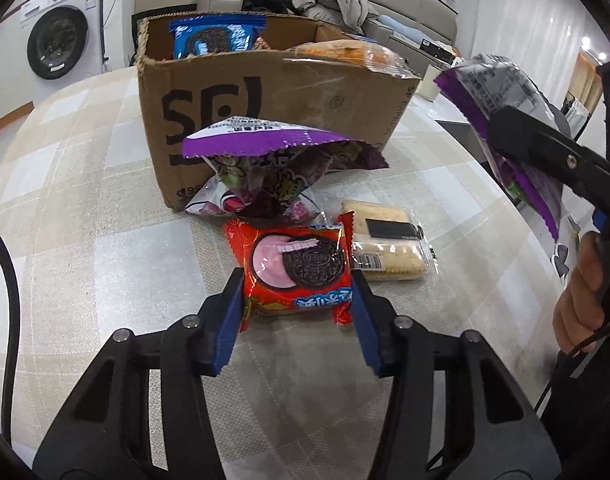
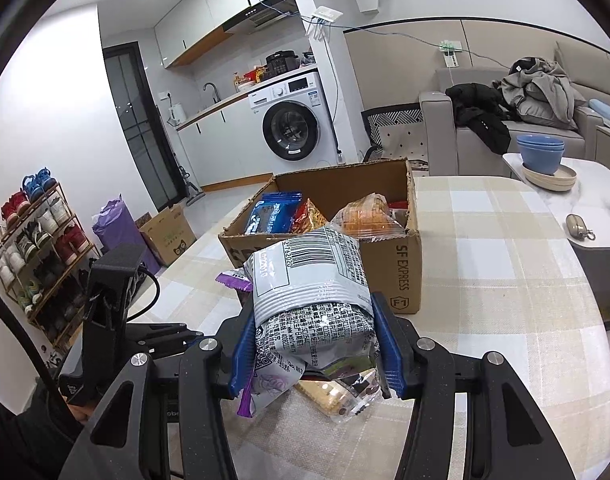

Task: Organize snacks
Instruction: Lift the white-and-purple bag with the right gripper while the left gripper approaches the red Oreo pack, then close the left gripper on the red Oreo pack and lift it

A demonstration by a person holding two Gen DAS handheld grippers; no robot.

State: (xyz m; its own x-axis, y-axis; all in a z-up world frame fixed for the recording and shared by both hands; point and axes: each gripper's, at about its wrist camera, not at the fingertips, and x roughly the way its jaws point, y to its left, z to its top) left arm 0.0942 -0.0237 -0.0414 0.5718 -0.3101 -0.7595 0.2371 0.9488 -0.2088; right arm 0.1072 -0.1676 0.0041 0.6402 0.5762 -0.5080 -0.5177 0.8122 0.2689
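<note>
1. while several snacks already sit inside the cardboard box [image 1: 273, 96], the task reads as roughly half done: a blue cookie pack [image 1: 217, 38] and an orange packet [image 1: 345, 52] stand in it, and others remain outside.
2. the left gripper [image 1: 297, 292] holds its jaws narrow, blue pads against both side edges of the red cookie pack [image 1: 295, 270], which lies flat on the tabletop [image 1: 85, 220] in front of the box.
3. the right gripper [image 2: 313, 344] holds its jaws clamped on a grey-and-purple bag [image 2: 311, 304], lifted above the tabletop, near the box.
4. left to store: a crumpled purple bag [image 1: 281, 160] touching the box wall, and a clear-wrapped cracker pack [image 1: 389, 244] beside the red pack.
5. materials: glossy crinkled foil with serrated seams; soft, deformable bags; corrugated board with a torn rim; checked woven cloth.
</note>
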